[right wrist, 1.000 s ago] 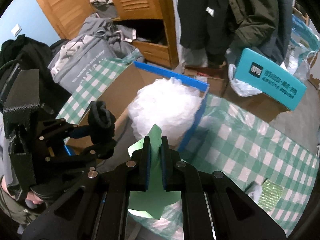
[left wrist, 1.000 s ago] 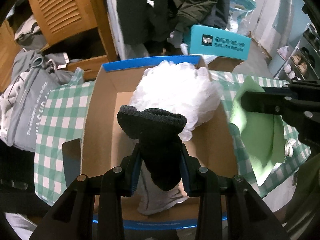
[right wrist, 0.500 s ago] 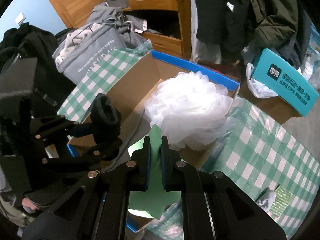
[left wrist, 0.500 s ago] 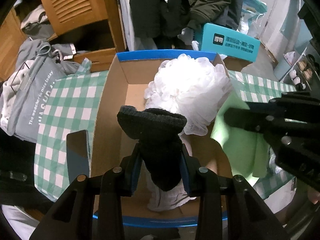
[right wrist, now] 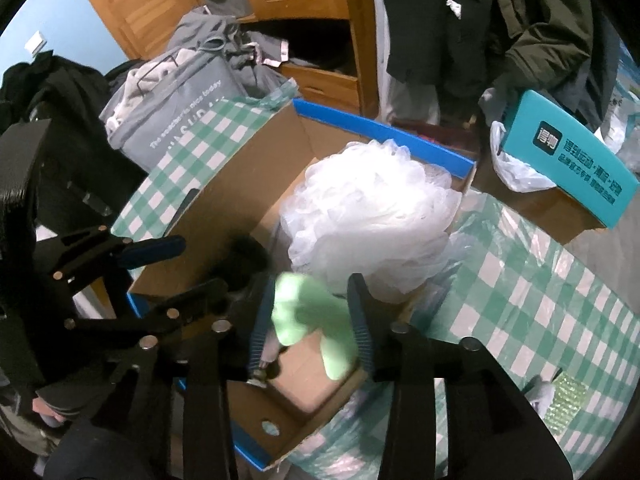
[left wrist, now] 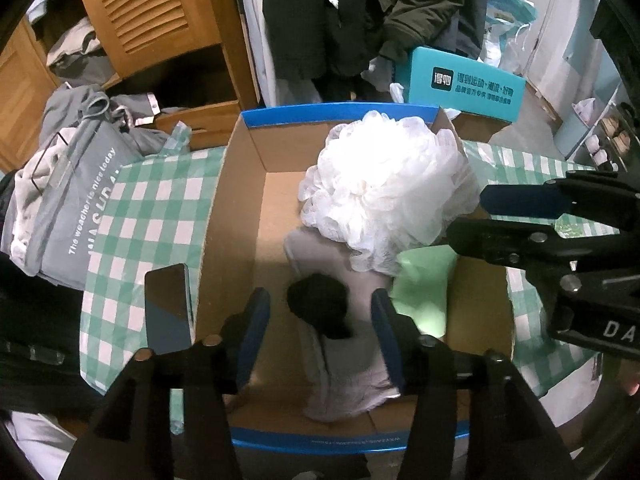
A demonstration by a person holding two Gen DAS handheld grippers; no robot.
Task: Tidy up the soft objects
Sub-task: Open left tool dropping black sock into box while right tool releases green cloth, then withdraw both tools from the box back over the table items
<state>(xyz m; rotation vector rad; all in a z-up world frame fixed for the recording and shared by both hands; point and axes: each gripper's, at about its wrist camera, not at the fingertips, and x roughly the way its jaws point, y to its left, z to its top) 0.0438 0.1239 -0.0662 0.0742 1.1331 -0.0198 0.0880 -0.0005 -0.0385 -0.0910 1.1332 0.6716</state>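
Observation:
An open cardboard box [left wrist: 236,216] with a blue rim holds a white mesh bath pouf [left wrist: 384,200] and a grey sock [left wrist: 344,364]. My left gripper [left wrist: 320,300] hovers over the box and its jaws are opening. A black sock [left wrist: 320,308], blurred, lies loose between them above the grey sock, clear of both pads. My right gripper [right wrist: 310,304] is over the box's right side, its jaws also opening. A blurred green cloth [right wrist: 308,312] drops free between them; it shows beside the pouf [right wrist: 372,232] as a green cloth [left wrist: 424,292]. Each gripper appears in the other's view: right gripper [left wrist: 468,214], left gripper [right wrist: 192,270].
The box stands on a green checked tablecloth [left wrist: 152,216]. A phone [left wrist: 166,312] lies left of the box. A grey bag [left wrist: 68,208], a wooden cabinet [left wrist: 152,12], dark coats [left wrist: 360,16] and a teal carton [left wrist: 464,84] crowd the back. A glittery pad [right wrist: 568,400] lies at right.
Both grippers have opened. The black sock has slipped down out of the left jaws into the box, and the green cloth has come loose from the right jaws.

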